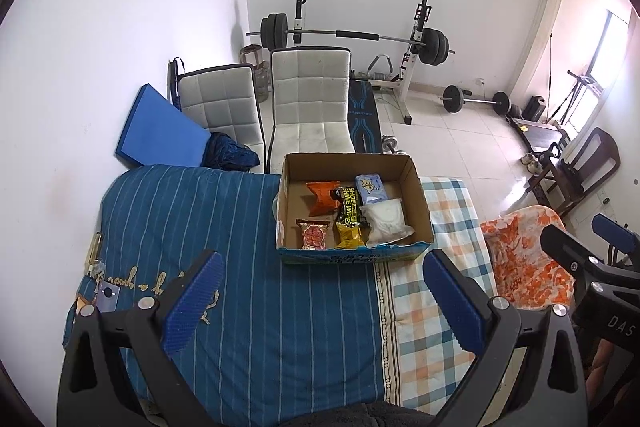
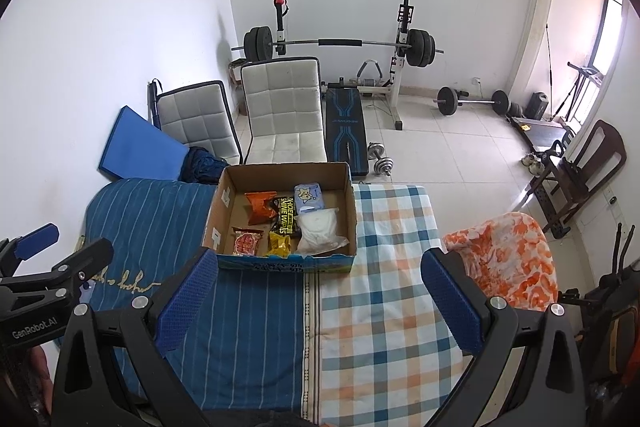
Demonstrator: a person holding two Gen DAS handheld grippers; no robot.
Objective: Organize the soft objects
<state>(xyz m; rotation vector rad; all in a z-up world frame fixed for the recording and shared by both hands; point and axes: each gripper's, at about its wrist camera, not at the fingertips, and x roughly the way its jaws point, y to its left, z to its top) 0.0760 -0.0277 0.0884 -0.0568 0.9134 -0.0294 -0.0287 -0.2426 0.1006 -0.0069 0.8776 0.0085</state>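
Observation:
An open cardboard box stands on the bed, over the seam between a blue striped cover and a checked cover. Inside lie an orange packet, a black wipes pack, a pale blue tissue pack, a white bag, a red snack packet and a yellow packet. My left gripper and right gripper hang open and empty, nearer than the box.
An orange-and-white floral cloth drapes over something right of the bed. Two white padded chairs, a blue mat and a barbell rack stand behind. A phone lies on the blue cover at left.

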